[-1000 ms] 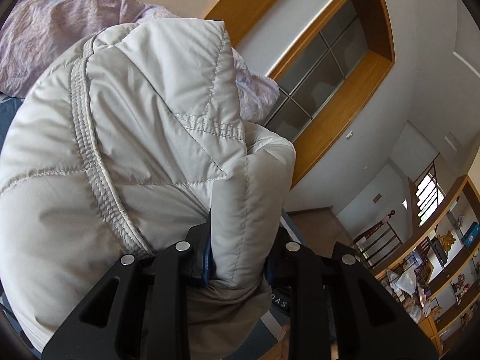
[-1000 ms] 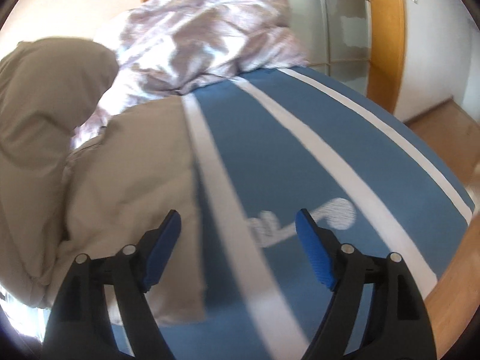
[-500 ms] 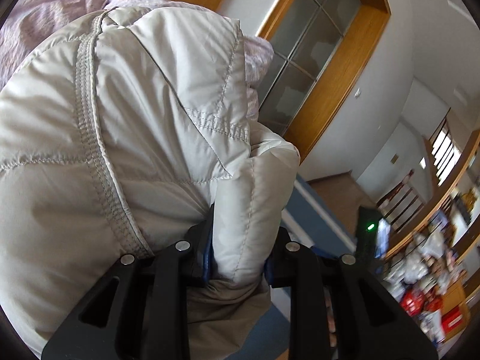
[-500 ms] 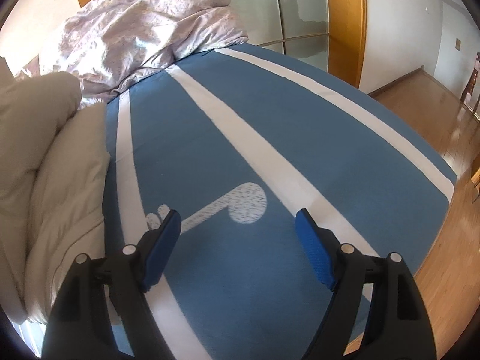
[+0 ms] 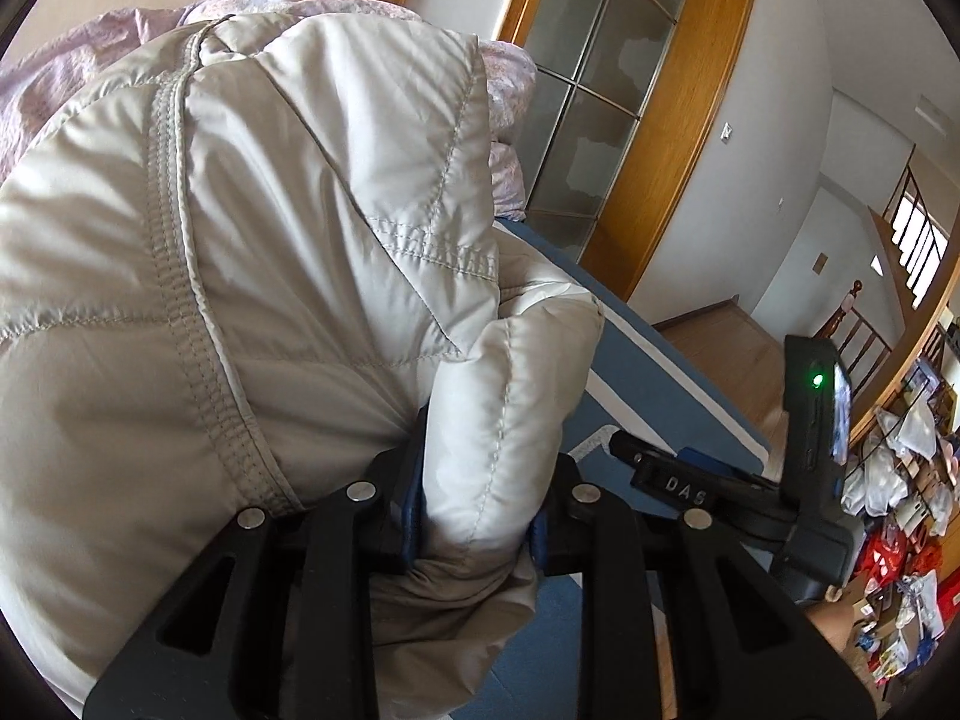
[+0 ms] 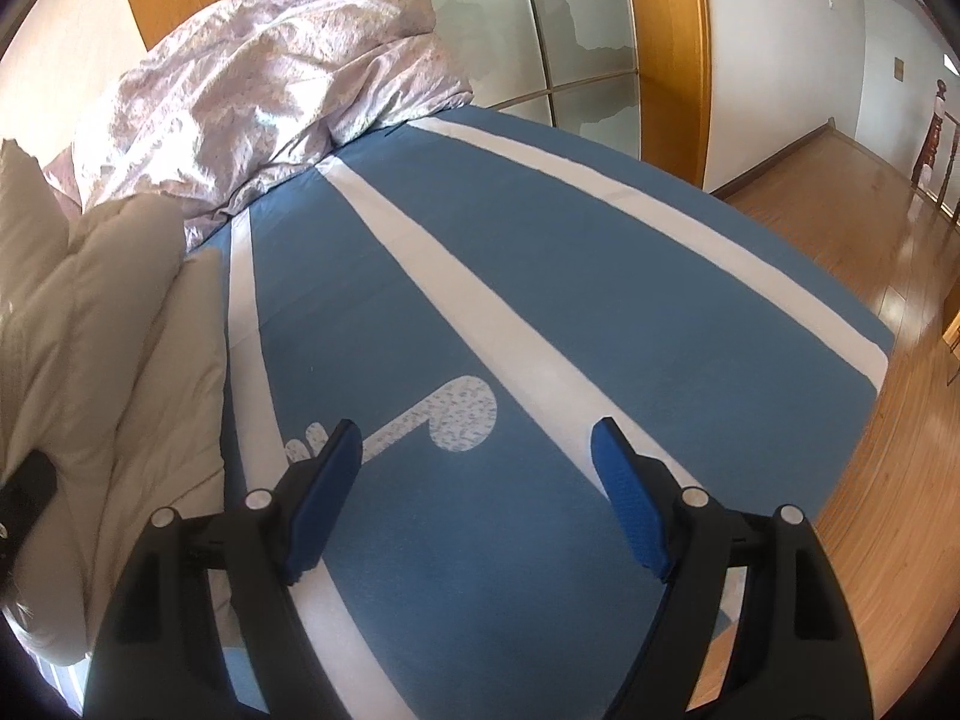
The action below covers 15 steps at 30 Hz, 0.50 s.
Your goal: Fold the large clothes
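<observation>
A pale beige quilted puffer jacket (image 5: 240, 276) fills most of the left wrist view, bunched up and lifted in front of the camera. My left gripper (image 5: 477, 516) is shut on a thick fold of it, and the blue pads press into the padding. In the right wrist view the same jacket (image 6: 102, 348) lies heaped at the left edge of the bed. My right gripper (image 6: 477, 450) hangs open over the blue sheet, nothing between its blue pads (image 6: 630, 516). The right gripper's black body (image 5: 822, 468) shows to the right in the left wrist view.
The bed carries a blue sheet with white stripes (image 6: 540, 276) and a white note-shaped print. A crumpled lilac duvet (image 6: 270, 78) lies at its far end. Behind stands a wood-framed frosted glass door (image 6: 588, 18). Wooden floor (image 6: 870, 228) runs along the right. Cluttered shelves (image 5: 912, 480) stand beyond.
The left view has rolled and swung right with the jacket still gripped, and the right gripper's body has come into it. The right gripper has moved right, off the jacket and over the open sheet.
</observation>
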Available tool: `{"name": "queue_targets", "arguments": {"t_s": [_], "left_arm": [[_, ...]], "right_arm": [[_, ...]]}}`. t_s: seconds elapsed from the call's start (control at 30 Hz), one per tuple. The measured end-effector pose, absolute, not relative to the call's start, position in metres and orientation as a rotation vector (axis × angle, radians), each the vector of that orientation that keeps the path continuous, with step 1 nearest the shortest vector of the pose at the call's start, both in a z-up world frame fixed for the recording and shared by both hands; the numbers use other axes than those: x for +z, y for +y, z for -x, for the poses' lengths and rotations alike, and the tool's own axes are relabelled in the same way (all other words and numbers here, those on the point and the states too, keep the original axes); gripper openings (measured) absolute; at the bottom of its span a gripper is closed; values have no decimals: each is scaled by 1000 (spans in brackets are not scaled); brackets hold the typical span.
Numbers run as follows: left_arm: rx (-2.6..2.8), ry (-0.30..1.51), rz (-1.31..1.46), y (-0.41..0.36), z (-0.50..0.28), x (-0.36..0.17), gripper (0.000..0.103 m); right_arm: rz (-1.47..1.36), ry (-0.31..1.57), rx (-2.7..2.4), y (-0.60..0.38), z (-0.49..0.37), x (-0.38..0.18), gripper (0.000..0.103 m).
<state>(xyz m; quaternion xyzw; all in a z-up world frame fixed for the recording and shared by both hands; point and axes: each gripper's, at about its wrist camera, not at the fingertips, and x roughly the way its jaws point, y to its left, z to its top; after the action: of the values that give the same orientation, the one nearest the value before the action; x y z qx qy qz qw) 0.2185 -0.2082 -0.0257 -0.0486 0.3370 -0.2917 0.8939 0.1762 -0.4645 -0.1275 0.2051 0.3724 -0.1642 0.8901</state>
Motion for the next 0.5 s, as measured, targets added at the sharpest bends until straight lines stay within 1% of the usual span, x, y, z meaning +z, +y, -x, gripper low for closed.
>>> {"name": "queue_targets", "arguments": {"t_s": [0.07,0.1,0.17,0.2,0.23,0.3,0.5], "left_arm": [[-610,699,96,-209,-217,-26,31],[-621,701,93,-217,-216,-25,35],[-649,704,93,-223,-214,-23,50],[-675,704,97,-225,-212,-20,61],[-687,699,90,-227,-208,-17,68],[-696,684,68,-233,-203,-14,74],[-730,689,85,-232,-206,-16,74]], "right_arm": [[-430,763,-343,-465,-174,-125,78],[-431,758,-343,-465,-173,-123,78],[-432,750,-343,-466,-171,-120,78],[-433,746,-342,-466,-170,-118,78],[-432,740,-343,-466,-168,-116,78],[-432,730,-345,-466,-165,-113,78],[-437,655,-323,-463,-149,-88,74]]}}
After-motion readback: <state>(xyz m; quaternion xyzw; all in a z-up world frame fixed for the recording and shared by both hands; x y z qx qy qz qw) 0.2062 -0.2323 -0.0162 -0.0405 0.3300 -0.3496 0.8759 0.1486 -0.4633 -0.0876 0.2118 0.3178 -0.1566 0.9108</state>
